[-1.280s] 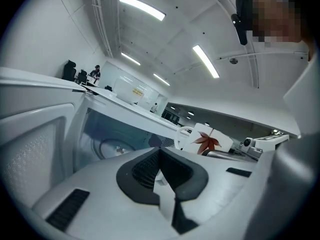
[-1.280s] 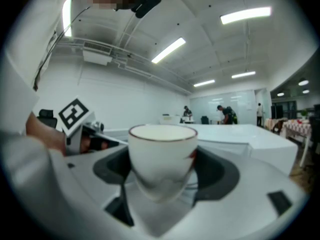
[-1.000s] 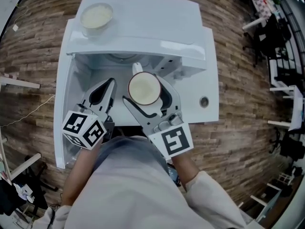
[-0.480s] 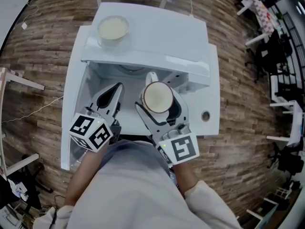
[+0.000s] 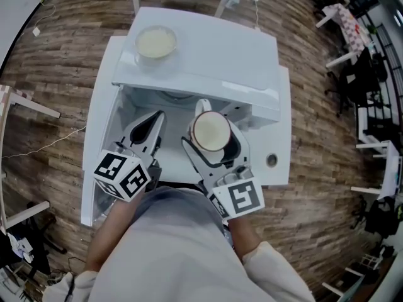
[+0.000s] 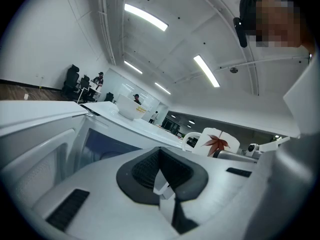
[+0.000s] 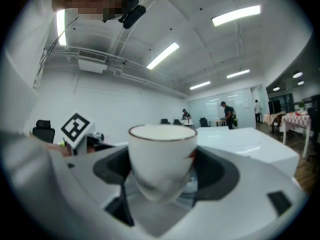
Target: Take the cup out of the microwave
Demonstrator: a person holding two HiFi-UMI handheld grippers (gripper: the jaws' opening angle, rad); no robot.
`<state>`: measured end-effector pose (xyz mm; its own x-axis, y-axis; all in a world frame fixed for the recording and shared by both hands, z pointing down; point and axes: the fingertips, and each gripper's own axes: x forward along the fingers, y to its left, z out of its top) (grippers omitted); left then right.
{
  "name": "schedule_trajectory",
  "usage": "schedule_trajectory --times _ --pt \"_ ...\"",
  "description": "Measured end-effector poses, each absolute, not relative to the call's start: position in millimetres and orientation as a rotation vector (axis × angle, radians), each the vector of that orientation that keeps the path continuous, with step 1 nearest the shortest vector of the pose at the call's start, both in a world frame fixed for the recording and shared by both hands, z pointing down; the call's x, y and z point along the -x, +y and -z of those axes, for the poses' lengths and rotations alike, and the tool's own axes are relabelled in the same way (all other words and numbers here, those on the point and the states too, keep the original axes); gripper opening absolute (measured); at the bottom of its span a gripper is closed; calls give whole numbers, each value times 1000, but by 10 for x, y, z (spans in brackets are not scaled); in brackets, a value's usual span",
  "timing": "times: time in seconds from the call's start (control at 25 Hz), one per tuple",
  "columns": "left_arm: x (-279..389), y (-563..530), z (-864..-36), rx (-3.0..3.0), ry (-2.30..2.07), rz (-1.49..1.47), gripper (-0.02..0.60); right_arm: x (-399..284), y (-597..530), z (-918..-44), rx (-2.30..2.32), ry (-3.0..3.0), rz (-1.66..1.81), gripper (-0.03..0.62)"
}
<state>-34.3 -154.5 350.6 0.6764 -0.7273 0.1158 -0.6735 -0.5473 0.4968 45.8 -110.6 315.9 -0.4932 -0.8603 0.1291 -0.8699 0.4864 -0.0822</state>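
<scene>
right gripper (image 5: pixel 213 137): clamped on white cup (image 5: pixel 210 129), upright | left gripper (image 5: pixel 151 123): jaws pressed together, empty, just beside | cup: at open front of microwave (image 5: pixel 208 49) | bowl (image 5: pixel 156 43): on microwave top

- Smooth, glossy white ceramic cup (image 5: pixel 210 131).
- Glossy white microwave casing (image 5: pixel 220 55).
- Rough brown wood-plank floor (image 5: pixel 50 74) around the microwave.
- Matt grey plastic fingers (image 6: pixel 75 184), ribbed black pads (image 6: pixel 145 171).

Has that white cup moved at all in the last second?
No, not noticeably: the white ceramic cup sits just as near the white microwave's front edge.
</scene>
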Motion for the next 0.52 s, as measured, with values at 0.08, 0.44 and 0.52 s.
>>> schedule_trajectory --times 0.08,0.44,0.52 --pt "336 -1543 -3492 -2391 -1083 134 9 -468 -1112 -3156 -1548 -2650 -219 380" --pt "290 -1527 -3513 -2391 -1082 133 9 -515 -1089 -3215 -1532 -2649 -235 380" --pt "290 -1517 -3527 -2389 -1083 132 9 -516 -1078 -3232 -1527 -2651 -239 380"
